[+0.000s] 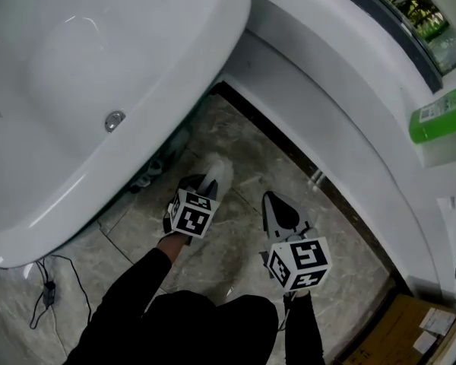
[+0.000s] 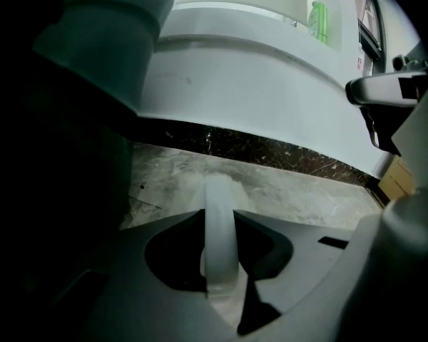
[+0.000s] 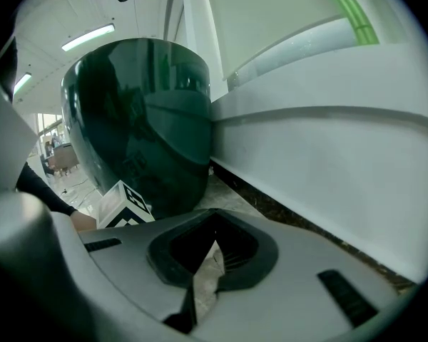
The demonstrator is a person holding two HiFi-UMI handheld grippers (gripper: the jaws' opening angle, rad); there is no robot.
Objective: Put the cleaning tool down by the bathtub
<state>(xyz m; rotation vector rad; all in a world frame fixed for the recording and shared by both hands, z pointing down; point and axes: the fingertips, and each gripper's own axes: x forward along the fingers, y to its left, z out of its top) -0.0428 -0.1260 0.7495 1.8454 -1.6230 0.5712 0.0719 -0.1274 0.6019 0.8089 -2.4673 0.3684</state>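
One cleaning tool (image 2: pixel 219 223) is clamped in the left tongs (image 1: pixel 203 182) beside the bathtub (image 1: pixel 99 52); the right tongs (image 1: pixel 278 205) are held closed above the floor (image 1: pixel 247 162).

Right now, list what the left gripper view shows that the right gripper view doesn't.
Only the left gripper view: the white cleaning tool clamped in the left gripper, and a green bottle up high. Only the right gripper view: the bathtub with its dark green shell, the left gripper's marker cube, and the right gripper shut with nothing between its jaws. Both: the curved white wall, the dark strip at its foot and the marble floor.
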